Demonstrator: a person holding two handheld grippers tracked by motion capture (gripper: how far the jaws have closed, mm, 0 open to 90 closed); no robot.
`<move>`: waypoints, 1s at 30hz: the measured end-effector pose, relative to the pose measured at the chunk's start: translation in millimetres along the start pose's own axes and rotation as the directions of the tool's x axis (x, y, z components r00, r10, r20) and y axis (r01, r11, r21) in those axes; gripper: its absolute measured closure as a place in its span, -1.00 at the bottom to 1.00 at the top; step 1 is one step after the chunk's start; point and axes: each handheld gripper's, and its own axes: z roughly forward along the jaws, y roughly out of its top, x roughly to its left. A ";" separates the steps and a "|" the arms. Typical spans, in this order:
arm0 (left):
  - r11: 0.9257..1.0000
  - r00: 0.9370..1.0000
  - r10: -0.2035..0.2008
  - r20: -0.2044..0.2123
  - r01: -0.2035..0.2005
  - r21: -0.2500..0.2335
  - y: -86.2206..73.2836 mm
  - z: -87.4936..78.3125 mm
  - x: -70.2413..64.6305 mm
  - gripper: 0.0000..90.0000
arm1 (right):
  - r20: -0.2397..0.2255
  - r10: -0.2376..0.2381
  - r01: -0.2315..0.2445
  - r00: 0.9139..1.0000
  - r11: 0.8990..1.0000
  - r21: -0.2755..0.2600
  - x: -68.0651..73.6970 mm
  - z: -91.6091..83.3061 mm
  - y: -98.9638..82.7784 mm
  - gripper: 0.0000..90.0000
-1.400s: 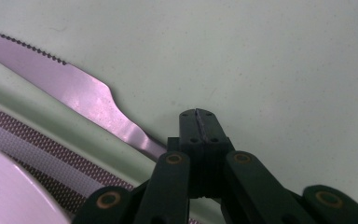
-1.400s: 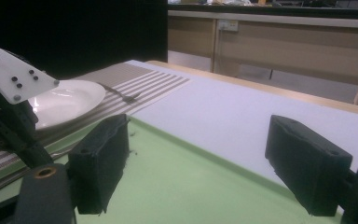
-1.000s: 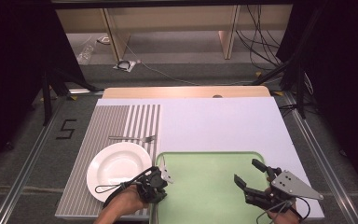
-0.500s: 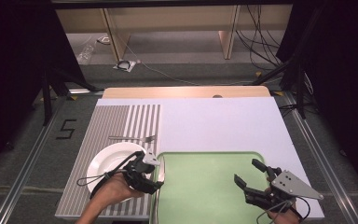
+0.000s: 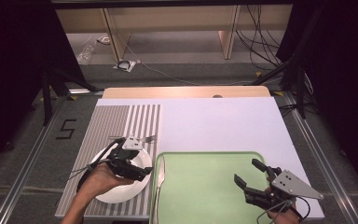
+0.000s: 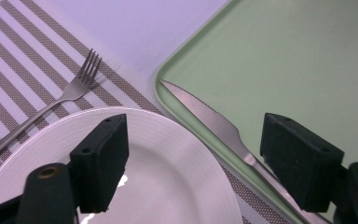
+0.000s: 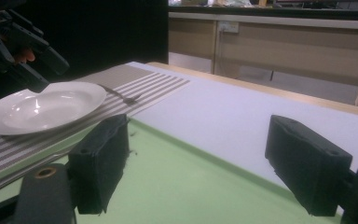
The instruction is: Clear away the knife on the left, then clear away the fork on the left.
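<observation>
We take pale green plastic tray (image 5: 205, 186) as landmark. Right claw (image 5: 251, 179) hovers over tray's right near corner, jaws spread wide, empty. Left claw (image 5: 137, 165) over round white ceramic plate (image 5: 121, 193) just left of tray, jaws wide apart, empty. Steel knife (image 6: 214, 123) lies along tray's left edge. Steel fork (image 6: 70, 91) on striped placemat (image 5: 116, 121) beyond plate. White counter (image 5: 214, 123) beyond tray.

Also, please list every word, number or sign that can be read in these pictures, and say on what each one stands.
"5": a dark figure marked on the grey floor, left of the table.
No readable text on the plate, the green tray or the striped placemat.
</observation>
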 end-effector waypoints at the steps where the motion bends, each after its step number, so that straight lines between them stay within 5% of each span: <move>1: 1.000 1.000 -0.004 -0.005 0.004 0.000 -0.6 0.0 1.8 -0.50 | -0.001 0.001 -0.001 1.000 1.000 0.000 -0.1 0.2 -0.1 -0.51; 12: 0.996 0.996 -0.066 -0.065 0.062 -0.057 -3.8 -8.9 24.2 -0.52 | 0.002 0.005 -0.005 1.000 1.000 -0.004 -2.1 0.3 -1.0 -0.51; 30: 0.992 0.988 -0.110 -0.111 0.103 -0.070 -12.6 -8.3 39.3 -0.54 | -0.006 0.008 -0.008 1.000 1.000 0.008 0.1 2.8 -0.2 -0.51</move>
